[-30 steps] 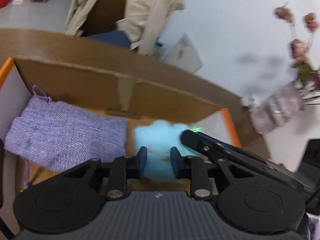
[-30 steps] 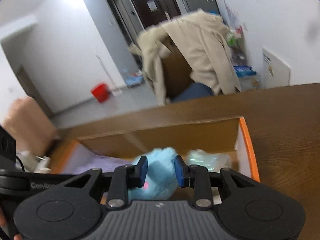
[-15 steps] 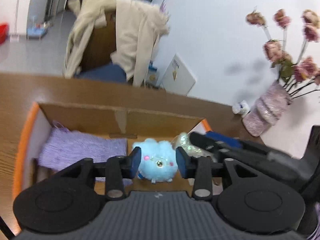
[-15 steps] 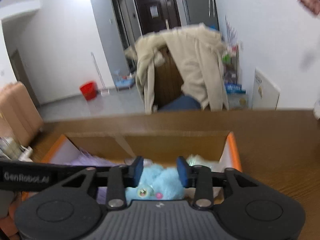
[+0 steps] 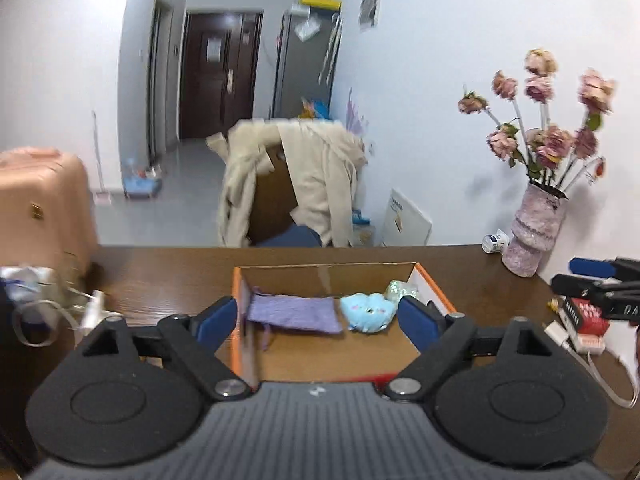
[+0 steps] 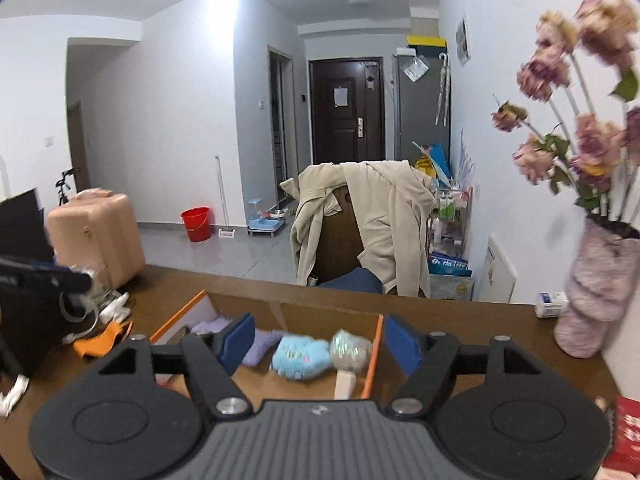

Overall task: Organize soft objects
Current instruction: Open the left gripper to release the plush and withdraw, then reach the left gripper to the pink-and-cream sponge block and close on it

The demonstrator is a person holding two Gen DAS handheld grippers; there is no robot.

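The fluffy light-blue plush toy lies in the box, beyond both grippers' empty, widening jaws; let them finish spreading before reaching elsewhere.

Both tongs have backed up and away from the box; left tongs and right tongs are opening, empty; the blue plush, earlier between them, lies in the box at 12 o'clock.
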